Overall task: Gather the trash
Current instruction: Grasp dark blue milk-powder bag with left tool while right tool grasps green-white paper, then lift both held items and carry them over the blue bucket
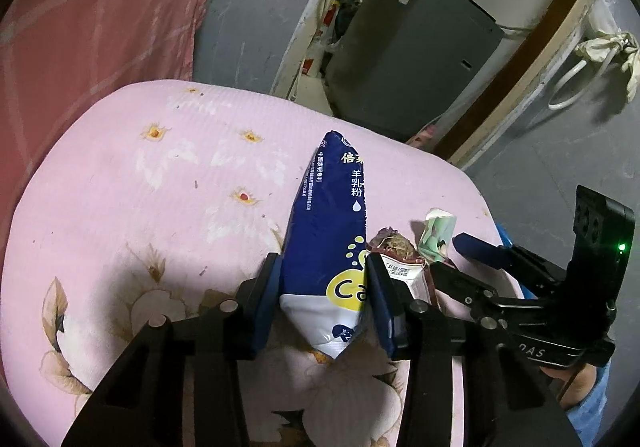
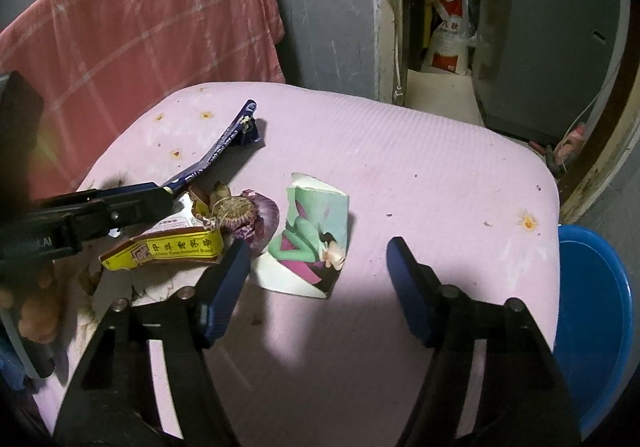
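The blue pouch [image 1: 326, 231] is a thin, empty foil-film packet: light, limp and slick, so it is likely to fold and slide unless gripped across a flat panel. The left gripper [image 1: 324, 299] has its jaws clenched on the pouch's lower, white-and-yellow part, with the long blue end projecting forward over the bench [image 1: 120, 183], which is covered by a pink floral sheet. The grip point looks sound; the free end may sag or swing when carried.

The remaining trash lies on the bench just right of the pouch:
- a yellow-and-brown wrapper [image 2: 168, 249], flat and flimsy
- purple onion scraps [image 2: 244, 213], loose and crumbly, resting on the wrapper
- a folded printed card [image 2: 312, 243], stiffer, standing partly tented; take it by a raised edge

The right gripper [image 2: 316, 283] hovers low above the bench with jaws released and spread wide, the card lying just ahead between them, the left pad beside the wrapper. Both tools point forward across the bench, roughly parallel, the right one tilted downward. A blue basin [image 2: 592, 327] sits beyond the bench's right edge, a probable drop point
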A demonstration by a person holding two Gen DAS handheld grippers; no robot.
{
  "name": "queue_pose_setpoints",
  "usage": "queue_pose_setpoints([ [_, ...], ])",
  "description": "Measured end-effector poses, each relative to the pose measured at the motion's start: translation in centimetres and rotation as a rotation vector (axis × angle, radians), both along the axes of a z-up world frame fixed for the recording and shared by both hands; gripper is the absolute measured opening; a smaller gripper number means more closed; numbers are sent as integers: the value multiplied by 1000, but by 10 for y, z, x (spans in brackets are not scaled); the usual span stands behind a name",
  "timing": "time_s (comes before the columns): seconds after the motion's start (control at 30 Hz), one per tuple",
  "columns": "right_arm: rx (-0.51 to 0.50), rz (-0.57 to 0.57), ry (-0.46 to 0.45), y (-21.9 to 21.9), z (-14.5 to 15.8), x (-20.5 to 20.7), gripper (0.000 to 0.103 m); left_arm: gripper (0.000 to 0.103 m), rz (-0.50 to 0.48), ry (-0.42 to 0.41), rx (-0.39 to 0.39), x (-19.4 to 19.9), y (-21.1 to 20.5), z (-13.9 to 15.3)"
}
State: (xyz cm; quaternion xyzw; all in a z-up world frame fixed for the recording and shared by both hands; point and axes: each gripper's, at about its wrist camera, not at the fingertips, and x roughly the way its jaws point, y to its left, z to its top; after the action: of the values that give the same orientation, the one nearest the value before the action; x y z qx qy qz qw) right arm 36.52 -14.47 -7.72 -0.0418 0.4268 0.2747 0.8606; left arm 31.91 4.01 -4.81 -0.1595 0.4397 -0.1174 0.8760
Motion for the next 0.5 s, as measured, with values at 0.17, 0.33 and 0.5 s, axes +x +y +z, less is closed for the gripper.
queue_pose_setpoints([
  [0.17, 6, 9, 8, -1, -1, -1, 47, 37, 9, 10, -8, -1, 1, -1],
  [0.33, 13, 14, 9, -1, -1, -3, 45, 36, 8, 29, -40, -6, 4, 2],
  [0.5, 36, 10, -7, -3, 0, -7, 44, 36, 22, 27, -63, -12, 7, 5],
])
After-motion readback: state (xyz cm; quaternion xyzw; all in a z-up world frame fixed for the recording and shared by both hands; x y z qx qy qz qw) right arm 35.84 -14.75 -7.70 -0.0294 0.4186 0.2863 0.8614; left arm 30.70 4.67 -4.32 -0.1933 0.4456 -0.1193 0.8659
